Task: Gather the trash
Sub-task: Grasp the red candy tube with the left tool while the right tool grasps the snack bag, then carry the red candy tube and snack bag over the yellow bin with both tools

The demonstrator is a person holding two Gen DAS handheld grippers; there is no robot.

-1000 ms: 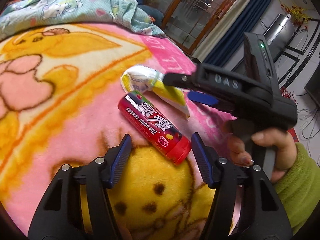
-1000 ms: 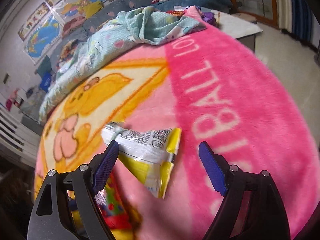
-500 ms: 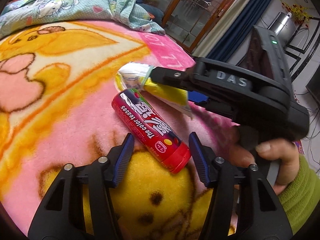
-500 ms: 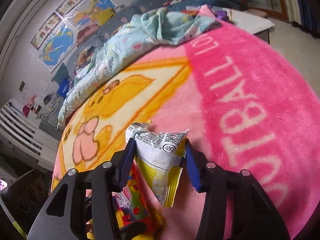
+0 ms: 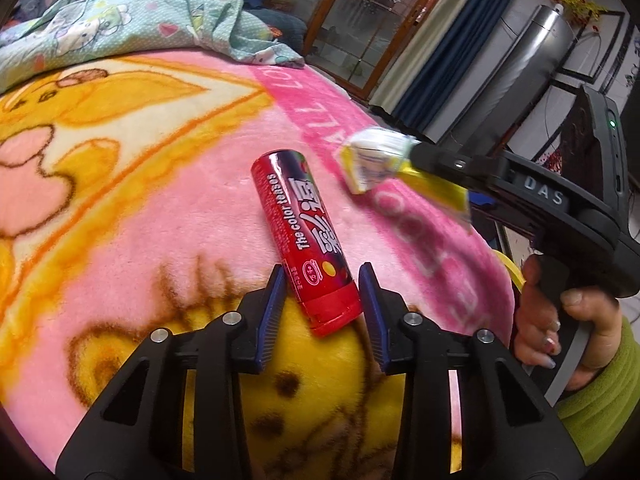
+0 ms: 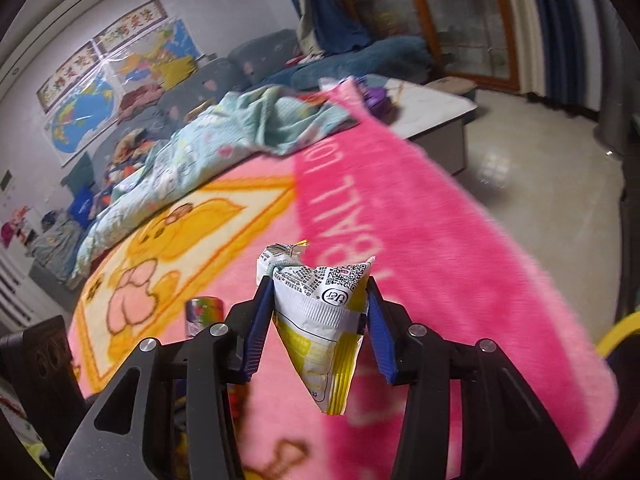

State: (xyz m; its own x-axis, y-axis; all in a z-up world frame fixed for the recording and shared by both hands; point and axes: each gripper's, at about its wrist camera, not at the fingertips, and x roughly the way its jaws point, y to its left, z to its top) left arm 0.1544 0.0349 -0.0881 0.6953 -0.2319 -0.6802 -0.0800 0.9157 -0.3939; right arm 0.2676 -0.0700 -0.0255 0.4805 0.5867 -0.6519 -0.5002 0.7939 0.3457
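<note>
Only the right wrist view shows the right gripper [image 6: 320,312] clamped on the crumpled snack wrapper [image 6: 320,320], held clear above the pink blanket [image 6: 440,260]; the left wrist view shows the left gripper [image 5: 322,296], jaws just closing around the red candy tube [image 5: 304,236] lying on the blanket, the left pad touching, the right a sliver off; a teal quilt [image 5: 132,28] lies bunched beyond.

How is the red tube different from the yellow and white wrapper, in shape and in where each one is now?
The red tube is a stiff round cylinder; the yellow and white wrapper is a thin, crumpled bag. The tube lies on the pink blanket; the wrapper hangs in the air, lifted clear of the blanket. The right gripper pinches the wrapper; the left gripper, jaws just closing, only brackets the tube's capped end. Both carry printed text.
</note>
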